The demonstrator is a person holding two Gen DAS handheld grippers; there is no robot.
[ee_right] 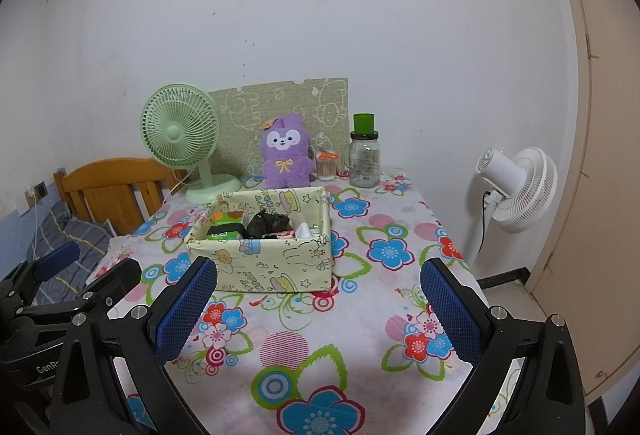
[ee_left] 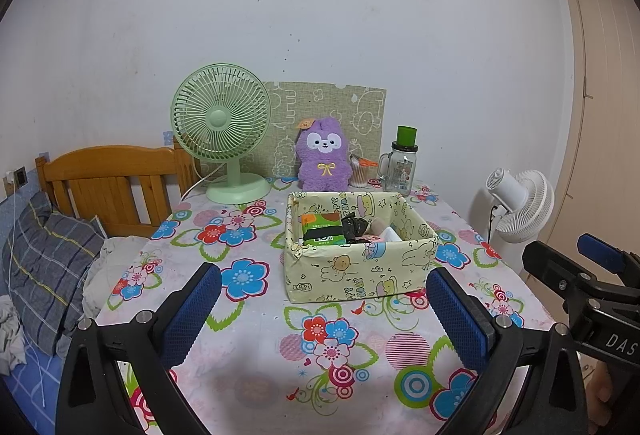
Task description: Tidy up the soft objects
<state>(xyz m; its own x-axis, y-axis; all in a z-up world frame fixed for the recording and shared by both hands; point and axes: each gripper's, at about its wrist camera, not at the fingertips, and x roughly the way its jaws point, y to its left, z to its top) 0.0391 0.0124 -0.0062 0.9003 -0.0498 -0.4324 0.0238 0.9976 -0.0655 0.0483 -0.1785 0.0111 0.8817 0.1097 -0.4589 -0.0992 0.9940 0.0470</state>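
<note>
So both grippers hover low over the near end of the flower-print tablecloth (ee_left: pixel 256 347), and both are empty. The left gripper (ee_left: pixel 324 315) has its blue-padded jaws spread wide; the right gripper (ee_right: pixel 318 309) matches it, jaws wide apart, nothing between them.

Straight ahead of both sits the pale yellow cartoon-print fabric box (ee_left: pixel 360 267), already holding a green packet (ee_left: pixel 322 229), a crumpled black thing (ee_left: pixel 354 225) and some small pale items I can't name. From the left gripper the box lies dead ahead, a touch right of centre; from the right gripper it lies ahead and left of centre.

Now the key line: the fluffy purple plush toy (ee_left: pixel 322 159) sits upright at the far edge, against the wall panel, directly behind the box. Its long axis runs vertical. Any reach has to pass over the box. Neither hand looks clearly nearer; the toy sits close to centre in the left view, so my call is the left has the straighter line.
</note>
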